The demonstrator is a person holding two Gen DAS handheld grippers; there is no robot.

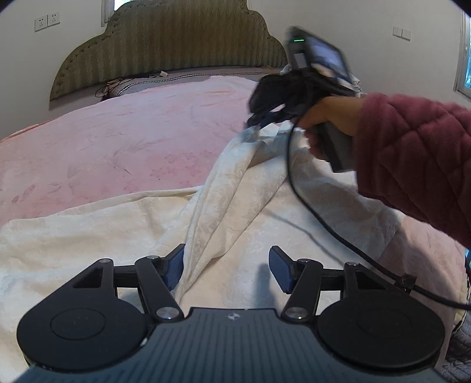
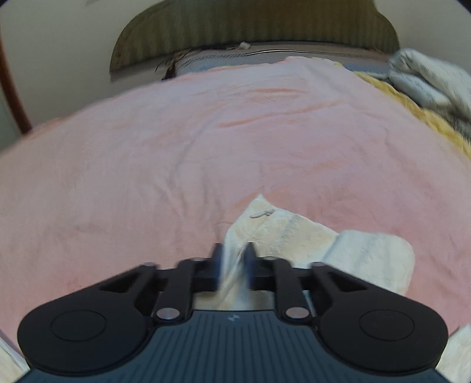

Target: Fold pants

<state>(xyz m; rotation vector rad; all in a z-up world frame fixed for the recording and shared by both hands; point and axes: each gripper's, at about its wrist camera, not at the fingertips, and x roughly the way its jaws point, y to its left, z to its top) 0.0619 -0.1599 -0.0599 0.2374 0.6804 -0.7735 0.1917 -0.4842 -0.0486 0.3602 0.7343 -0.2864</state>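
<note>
- The cream pants (image 1: 241,188) are lying across the near part of the bed, spread wide towards the near edge, with one long ridge of cloth rising from the left gripper (image 1: 226,269) up to the right gripper (image 1: 259,117).
- The right gripper is pinching the raised end of the cloth; in its own view the jaws are standing almost together with a fold of the cream fabric between them, so I judge it is holding the pants. That view is blurred, and a small metal hook or zip pull (image 2: 260,213) is showing on the cloth just past the fingers.
- The left gripper is hanging low over the spread fabric with its blue pads (image 1: 281,269) standing wide; the ridge of cloth is running beside the left pad but nothing is being clamped.
- As I judge it, the folding is only beginning: one end is being lifted to carry over, no neat fold is showing yet, and the flattening and further folds are still waiting.
- A hand in a quilted maroon sleeve (image 1: 412,159) is gripping the right tool, its black cable (image 1: 323,224) trailing over the pants.
- The pink blanket (image 1: 117,141) is covering the bed up to a scalloped olive headboard (image 1: 164,50); cords are lying by the far edge.
- White walls are carrying sockets (image 1: 47,21) and switches; a yellow throw (image 2: 412,109) and pale bundled cloth are sitting at the far right corner.
</note>
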